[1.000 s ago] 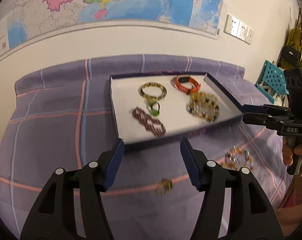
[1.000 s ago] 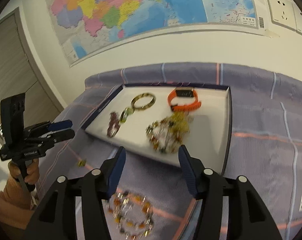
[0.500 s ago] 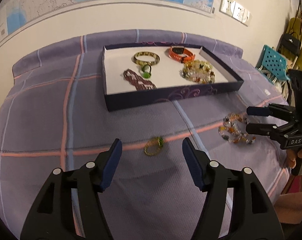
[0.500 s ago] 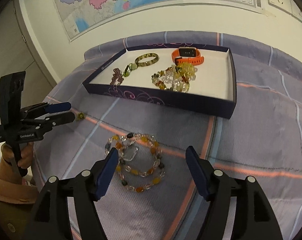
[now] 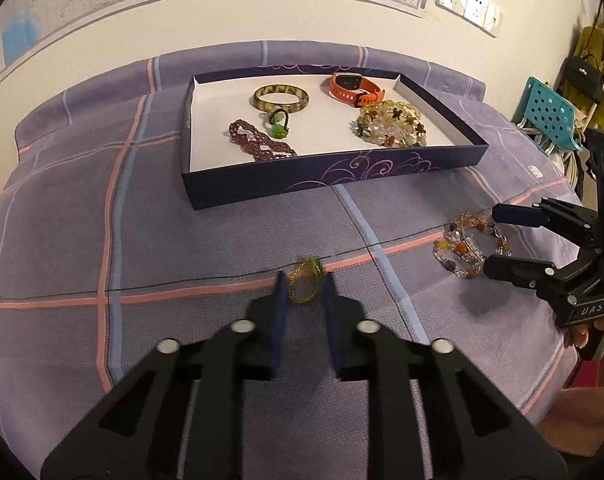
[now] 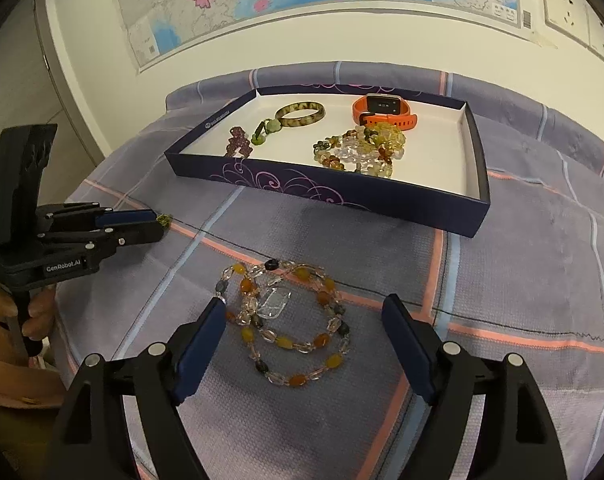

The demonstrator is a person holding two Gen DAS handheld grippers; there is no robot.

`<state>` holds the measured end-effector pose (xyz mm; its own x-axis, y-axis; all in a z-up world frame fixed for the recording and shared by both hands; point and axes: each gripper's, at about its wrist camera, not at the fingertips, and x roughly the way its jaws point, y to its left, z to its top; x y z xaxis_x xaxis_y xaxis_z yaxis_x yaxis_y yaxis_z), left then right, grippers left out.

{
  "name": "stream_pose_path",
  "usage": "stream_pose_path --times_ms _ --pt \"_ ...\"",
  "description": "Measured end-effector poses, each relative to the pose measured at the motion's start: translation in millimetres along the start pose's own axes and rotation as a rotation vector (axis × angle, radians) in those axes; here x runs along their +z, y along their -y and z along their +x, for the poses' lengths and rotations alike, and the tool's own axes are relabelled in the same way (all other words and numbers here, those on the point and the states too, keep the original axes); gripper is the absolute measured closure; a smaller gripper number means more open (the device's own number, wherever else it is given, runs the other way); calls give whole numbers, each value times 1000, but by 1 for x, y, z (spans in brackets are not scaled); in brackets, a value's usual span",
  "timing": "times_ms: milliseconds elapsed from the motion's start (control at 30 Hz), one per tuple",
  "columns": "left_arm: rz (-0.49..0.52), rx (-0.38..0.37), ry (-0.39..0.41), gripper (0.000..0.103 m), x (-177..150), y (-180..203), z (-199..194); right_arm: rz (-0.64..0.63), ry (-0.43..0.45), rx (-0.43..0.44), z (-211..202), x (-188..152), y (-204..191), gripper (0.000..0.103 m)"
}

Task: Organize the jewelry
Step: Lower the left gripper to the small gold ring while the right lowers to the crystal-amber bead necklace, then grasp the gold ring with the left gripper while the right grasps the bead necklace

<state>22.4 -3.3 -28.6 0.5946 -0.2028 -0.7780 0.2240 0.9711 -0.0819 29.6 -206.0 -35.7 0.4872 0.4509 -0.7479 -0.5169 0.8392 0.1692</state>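
Observation:
A small gold and green ring (image 5: 305, 285) lies on the purple checked cloth (image 5: 182, 240). My left gripper (image 5: 303, 280) has its jaws closing on the ring, and the pads touch its sides. The same gripper (image 6: 154, 224) shows at the left in the right wrist view, with the ring (image 6: 165, 221) at its tip. A bracelet of amber and clear beads (image 6: 286, 320) lies between the wide fingers of my right gripper (image 6: 303, 306). Its jaws are opening and touch nothing. In the left wrist view the right gripper (image 5: 497, 240) stands over that bracelet (image 5: 463, 250).
A dark blue box (image 5: 333, 176) with a white floor stands behind, holding a mottled bangle (image 5: 281, 97), an orange watch (image 5: 355, 87), a pile of yellow beads (image 5: 389, 124), purple beads (image 5: 260, 146) and a green pendant. A teal chair (image 5: 549, 112) stands past the right edge.
Both grippers came down from the box toward the cloth. The left jaws closed around the ring. The right jaws widened over the beaded bracelet.

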Motion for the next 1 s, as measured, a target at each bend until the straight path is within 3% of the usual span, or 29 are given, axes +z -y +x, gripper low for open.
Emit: stream_pose_path --times_ms 100,333,433,533,633,700,833,1000 --pt "-6 -10 3 94 -1 0 0 -21 -5 -12 2 -1 -5 25" --pt "-2 -5 6 91 -1 2 1 -74 -21 -44 7 -1 -16 24" --pt "7 -21 5 83 0 4 2 -99 -26 -71 8 0 -20 32" --pt "11 -10 9 73 2 6 3 -105 -22 -64 8 2 -22 48" --pt "14 0 11 72 5 7 5 -98 -18 -52 6 3 -20 69" --pt "13 -1 11 73 6 7 6 -85 -19 -29 5 4 -19 90" --pt "7 12 9 87 7 5 7 -51 -10 4 5 4 -15 93" --pt "-4 2 13 92 7 2 6 22 2 86 1 6 -4 95"
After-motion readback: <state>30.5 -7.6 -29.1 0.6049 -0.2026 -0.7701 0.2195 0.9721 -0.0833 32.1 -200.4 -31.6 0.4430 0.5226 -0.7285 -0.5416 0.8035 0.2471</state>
